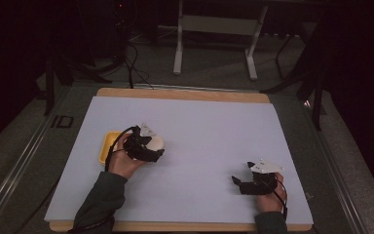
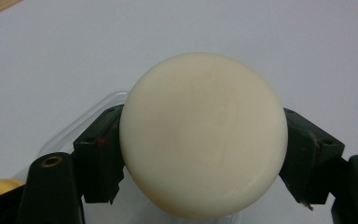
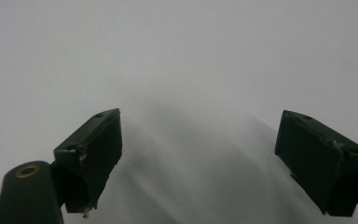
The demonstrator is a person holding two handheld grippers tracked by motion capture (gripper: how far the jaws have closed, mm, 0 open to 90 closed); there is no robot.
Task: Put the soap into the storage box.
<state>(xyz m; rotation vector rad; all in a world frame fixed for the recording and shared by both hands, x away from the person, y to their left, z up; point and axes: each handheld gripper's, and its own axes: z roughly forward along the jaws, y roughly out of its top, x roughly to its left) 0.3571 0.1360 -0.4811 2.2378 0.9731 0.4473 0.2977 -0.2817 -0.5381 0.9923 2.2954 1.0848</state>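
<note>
Two grippers: both over the white sheet (image 1: 199,141) covering the table.
Left gripper (image 2: 200,154): clamped on a cream ball (image 2: 203,135), a jaw pressing each side.
Ball position: beside the yellow tray (image 1: 108,146), above a clear container's rim (image 2: 81,116).
Right gripper (image 3: 198,154): jaws spread wide, nothing between them.
</note>
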